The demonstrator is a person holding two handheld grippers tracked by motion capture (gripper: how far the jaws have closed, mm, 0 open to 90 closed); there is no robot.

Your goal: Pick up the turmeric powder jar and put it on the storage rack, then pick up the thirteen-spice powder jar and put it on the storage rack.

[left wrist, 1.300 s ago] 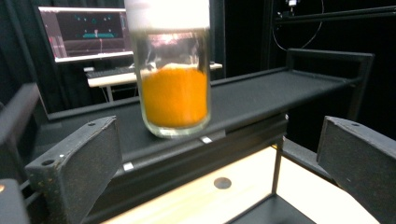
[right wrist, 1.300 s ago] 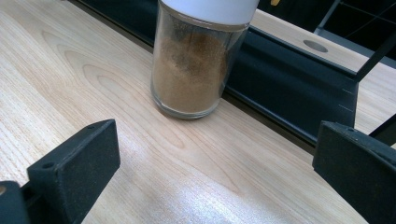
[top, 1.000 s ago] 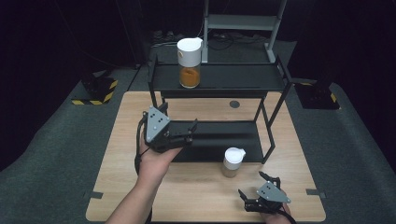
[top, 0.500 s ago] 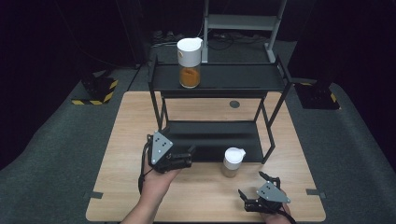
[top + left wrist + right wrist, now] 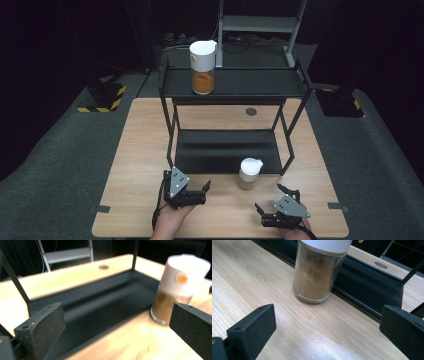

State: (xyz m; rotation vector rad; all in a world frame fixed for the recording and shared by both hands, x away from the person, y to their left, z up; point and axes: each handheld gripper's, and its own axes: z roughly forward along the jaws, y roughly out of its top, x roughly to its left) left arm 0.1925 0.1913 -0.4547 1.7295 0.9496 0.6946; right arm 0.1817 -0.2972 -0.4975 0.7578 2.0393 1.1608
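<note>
Both my grippers, left gripper point(image 5: 199, 190) and right gripper point(image 5: 276, 200), are spread; a careless approach could topple the near spice jar point(image 5: 248, 174).

And there's the spice jar point(image 5: 248, 174), upright on the wooden table point(image 5: 145, 150) near its front edge, right of centre, just in front of the black rack's lower shelf point(image 5: 222, 151). Clear glass, white cap, brown powder filling the glass. Both grippers lie near, neither touching it.

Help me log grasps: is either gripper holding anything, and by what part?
Nothing is held: left gripper and right gripper are open, apart from the spice jar.
</note>
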